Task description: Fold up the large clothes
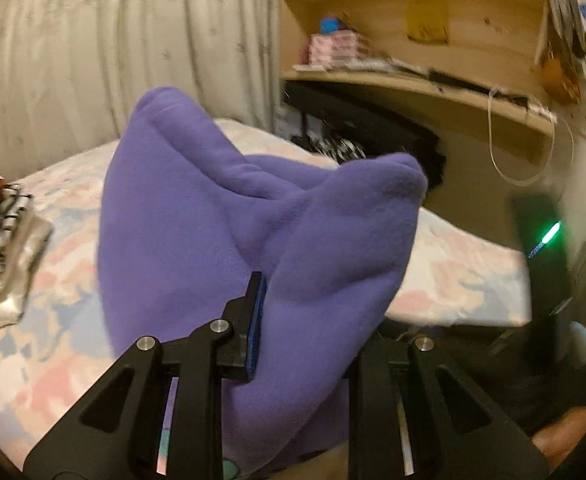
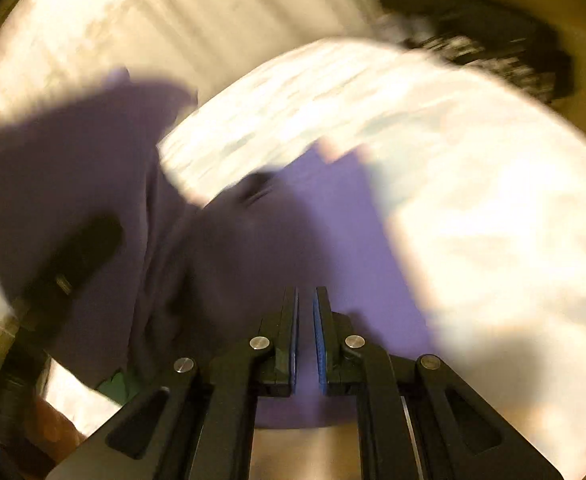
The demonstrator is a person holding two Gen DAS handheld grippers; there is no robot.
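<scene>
Right, left wrist view first: the purple garment [image 1: 229,216] is bunched up and lifted off the bed [image 1: 53,280], draped straight over the left gripper [image 1: 293,312]. One blue-padded finger [image 1: 255,324] shows on the near side of the cloth, pressed against it; the other finger is buried under the fleece, so the jaws look clamped on a thick fold of the garment. The cloth rises from the gripper in two humps, one tall peak up and to the left, a lower one to the right, with a valley between them; its long run goes upward and leftward away from the fingers. Folded clothes [image 1: 1,216] sit at the far left edge of the bed, well apart. A wooden desk [image 1: 413,80] stands behind on the right.

Now the right wrist view, heavily motion-blurred: the right gripper [image 2: 305,332] has its blue pads nearly together, only a thin slit between them, and nothing is caught in that slit. The purple garment [image 2: 93,184] fills the left and centre, hanging over the edge of the bed [image 2: 473,200], lying just beyond and below the fingertips. Its bulk stretches from upper left down toward the gripper.
</scene>
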